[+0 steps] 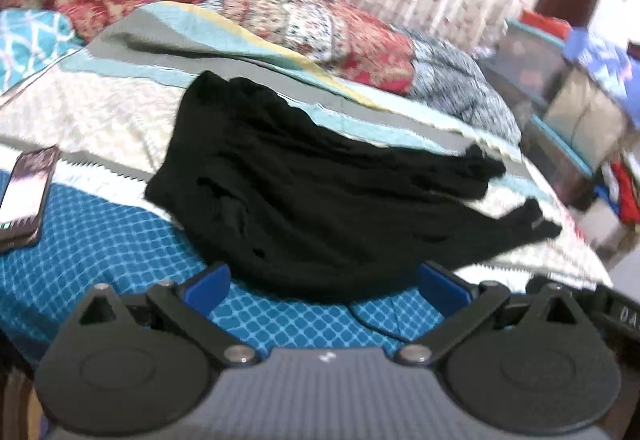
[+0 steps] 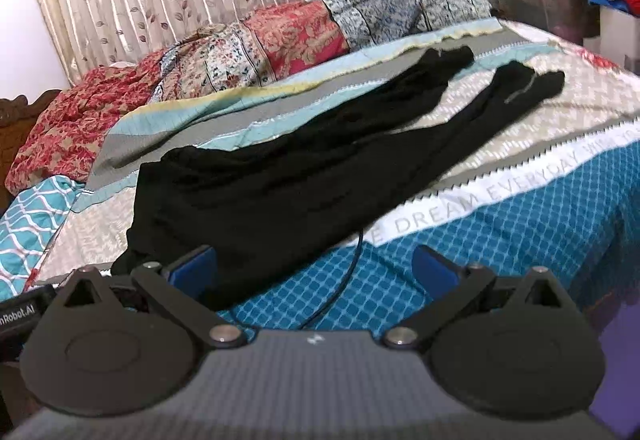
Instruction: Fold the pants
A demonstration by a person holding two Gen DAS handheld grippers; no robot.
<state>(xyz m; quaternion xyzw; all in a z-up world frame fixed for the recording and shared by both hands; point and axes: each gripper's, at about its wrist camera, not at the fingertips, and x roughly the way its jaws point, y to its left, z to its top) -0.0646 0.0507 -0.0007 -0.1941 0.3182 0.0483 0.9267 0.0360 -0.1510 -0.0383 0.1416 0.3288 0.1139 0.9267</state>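
Black pants [image 1: 304, 192] lie spread on the bed, waistband to the left and both legs running to the right toward the bed's edge. In the right wrist view the same pants [image 2: 288, 176] stretch from the near left up to the far right, the two leg ends apart. My left gripper [image 1: 326, 286] is open, its blue pads just short of the pants' near edge. My right gripper [image 2: 314, 274] is open too, hovering over the blue checked cover with its left pad close to the pants' near hem. Neither holds anything.
A phone [image 1: 26, 192] lies on the bedspread [image 1: 100, 248] at the left. A thin black cable [image 2: 352, 272] crosses the blue cover. Rumpled patterned quilts [image 2: 256, 44] pile along the far side before a curtain. Storage boxes [image 1: 560, 88] and clothes stand beyond the bed's right end.
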